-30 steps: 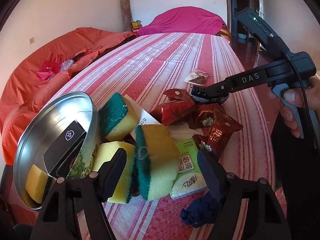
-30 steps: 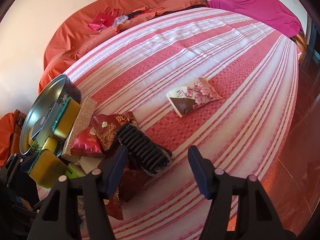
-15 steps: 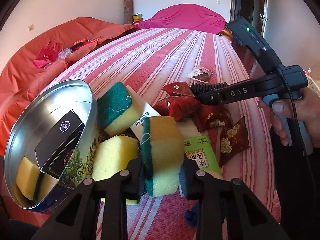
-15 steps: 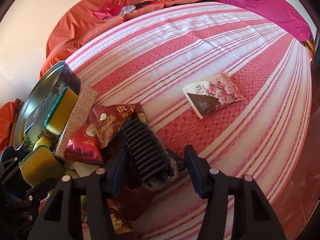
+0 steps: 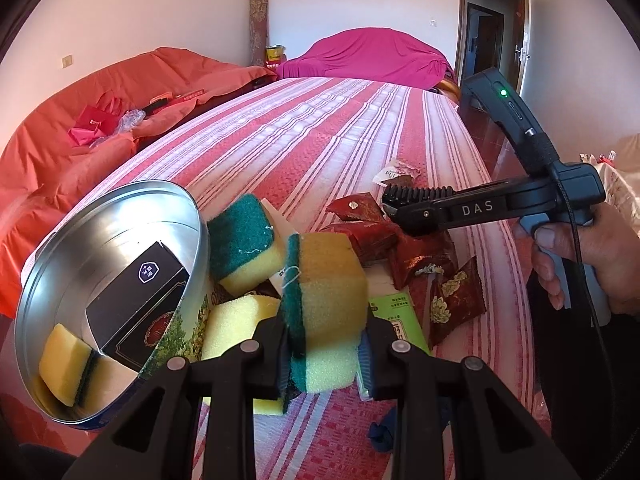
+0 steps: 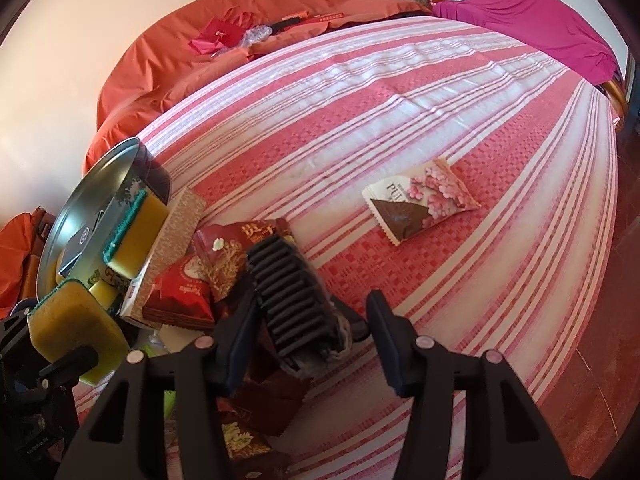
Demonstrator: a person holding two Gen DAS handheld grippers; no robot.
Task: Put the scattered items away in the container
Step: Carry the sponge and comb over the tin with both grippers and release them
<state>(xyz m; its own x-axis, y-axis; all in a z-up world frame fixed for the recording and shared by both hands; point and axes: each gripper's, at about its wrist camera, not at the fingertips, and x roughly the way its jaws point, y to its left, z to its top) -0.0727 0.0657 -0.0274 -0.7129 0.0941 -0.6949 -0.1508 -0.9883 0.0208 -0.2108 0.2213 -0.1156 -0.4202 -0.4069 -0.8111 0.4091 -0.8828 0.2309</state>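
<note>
Two covered sofas, one orange and one magenta, stand beyond a long table draped in a red-and-white striped cloth; a doorway opens past the table's far end.

Near the table's closest edge, beside the round tin, lies a heap: yellow-and-green sponges, red snack packets, a green packet, a patterned box. One pink-flowered packet lies well apart from the tin, out on the bare cloth.

The left gripper has its jaws clamped on a sponge, yellow with a green scouring side, held just beside the tin's rim. The right gripper is closing narrow jaws around a black ribbed brush; only its left finger seems to touch it.

The tin leans tilted and holds a black box and another sponge.
</note>
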